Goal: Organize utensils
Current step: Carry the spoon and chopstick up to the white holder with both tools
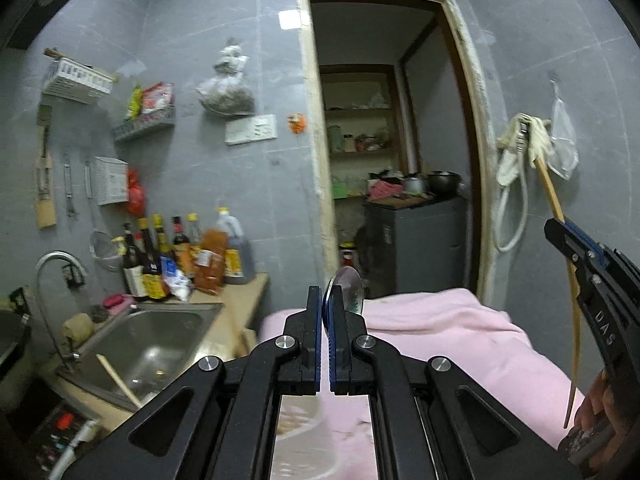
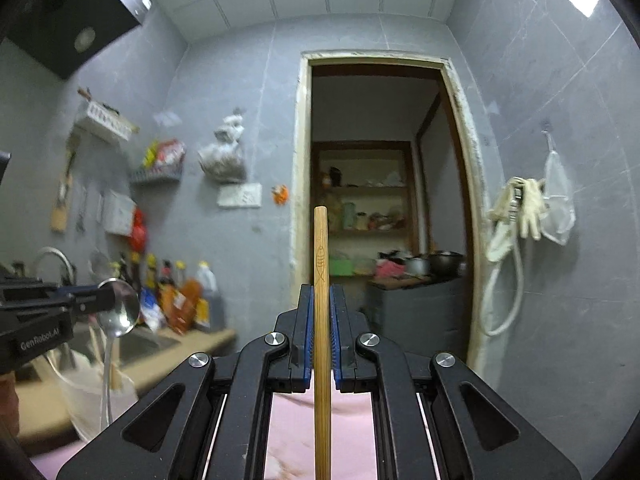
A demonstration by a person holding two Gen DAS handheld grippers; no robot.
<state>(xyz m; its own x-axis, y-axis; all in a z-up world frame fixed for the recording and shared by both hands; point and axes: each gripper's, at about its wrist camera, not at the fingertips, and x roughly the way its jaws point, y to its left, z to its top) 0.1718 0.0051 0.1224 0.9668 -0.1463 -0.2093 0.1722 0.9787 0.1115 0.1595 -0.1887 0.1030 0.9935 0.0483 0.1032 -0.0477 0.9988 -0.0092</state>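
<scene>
My left gripper (image 1: 325, 298) is shut on a metal spoon (image 1: 347, 290), whose bowl sticks up past the fingertips. In the right wrist view the same spoon (image 2: 120, 309) shows at the left, bowl up and handle hanging down. My right gripper (image 2: 321, 294) is shut on a wooden chopstick (image 2: 321, 264) that stands upright between the pads. In the left wrist view the right gripper (image 1: 560, 232) holds the chopstick (image 1: 550, 188) at the right edge. Both grippers are raised above a pink cloth (image 1: 440, 332).
A steel sink (image 1: 152, 344) with a tap (image 1: 52, 272) and a wooden stick inside lies at the left. Sauce bottles (image 1: 188, 256) stand on the counter behind it. A white container (image 2: 100, 396) sits below the spoon. An open doorway (image 1: 384, 140) is ahead.
</scene>
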